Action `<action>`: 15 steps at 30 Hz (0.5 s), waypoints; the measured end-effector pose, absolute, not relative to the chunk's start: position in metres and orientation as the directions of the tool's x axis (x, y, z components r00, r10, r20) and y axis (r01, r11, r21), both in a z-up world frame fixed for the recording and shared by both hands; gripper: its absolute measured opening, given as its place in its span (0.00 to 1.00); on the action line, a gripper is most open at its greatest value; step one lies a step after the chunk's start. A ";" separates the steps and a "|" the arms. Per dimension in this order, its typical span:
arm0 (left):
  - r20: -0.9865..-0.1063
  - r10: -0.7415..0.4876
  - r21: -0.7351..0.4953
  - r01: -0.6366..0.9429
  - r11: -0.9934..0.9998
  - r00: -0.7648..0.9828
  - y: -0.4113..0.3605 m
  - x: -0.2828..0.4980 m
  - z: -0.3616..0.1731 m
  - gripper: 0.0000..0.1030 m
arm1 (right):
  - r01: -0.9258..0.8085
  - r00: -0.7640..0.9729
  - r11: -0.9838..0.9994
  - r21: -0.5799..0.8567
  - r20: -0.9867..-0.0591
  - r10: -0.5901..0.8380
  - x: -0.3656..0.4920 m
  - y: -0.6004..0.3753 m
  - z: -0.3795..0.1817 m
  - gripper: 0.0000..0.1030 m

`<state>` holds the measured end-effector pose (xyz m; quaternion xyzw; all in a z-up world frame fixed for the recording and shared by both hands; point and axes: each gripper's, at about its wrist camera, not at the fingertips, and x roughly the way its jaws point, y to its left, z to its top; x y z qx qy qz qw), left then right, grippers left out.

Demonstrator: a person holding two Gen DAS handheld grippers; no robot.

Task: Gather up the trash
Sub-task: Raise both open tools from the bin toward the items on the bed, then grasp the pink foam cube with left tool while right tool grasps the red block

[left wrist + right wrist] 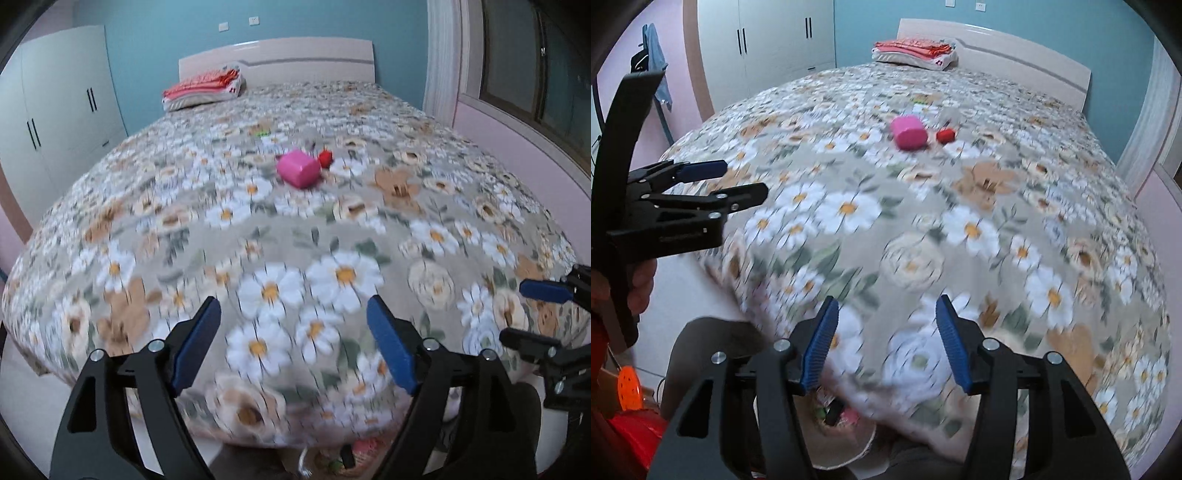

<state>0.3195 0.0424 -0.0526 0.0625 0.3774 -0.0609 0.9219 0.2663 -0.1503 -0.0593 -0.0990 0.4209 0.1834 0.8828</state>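
Note:
On the flowered bedspread point(388, 229) lies a pink box-shaped piece of trash point(298, 169) point(908, 133), with a small red piece point(325, 158) point(945, 135) just to its right. A small green scrap point(264, 132) point(918, 99) lies farther back. My left gripper point(293, 302) point(744, 179) hangs open over the near end of the bed, nothing between its blue pads. My right gripper point(887, 301) point(513, 312) is open and empty too, beside it on the right. Below the bed's foot a beige basket point(849, 448) shows several scraps inside.
A folded orange blanket on a pillow point(203, 88) rests by the white headboard point(295, 59). White wardrobes point(62, 110) stand to the left, a window point(524, 66) to the right. A red container point(635, 435) and an orange disc point(629, 386) sit on the floor at the left.

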 end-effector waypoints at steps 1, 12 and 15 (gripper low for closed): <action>-0.700 -0.068 0.078 0.171 0.982 0.711 0.042 0.327 -0.049 0.79 | -0.406 0.583 0.913 -0.025 -0.777 0.238 0.274 -0.152 -0.056 0.58; -0.685 -0.090 0.169 0.277 0.946 0.723 0.029 0.399 -0.045 0.81 | -0.422 0.596 0.905 -0.051 -0.768 0.234 0.360 -0.162 -0.038 0.67; -0.689 -0.094 0.180 0.296 0.938 0.718 0.028 0.419 -0.049 0.81 | -0.428 0.588 0.903 -0.047 -0.773 0.239 0.386 -0.167 -0.042 0.68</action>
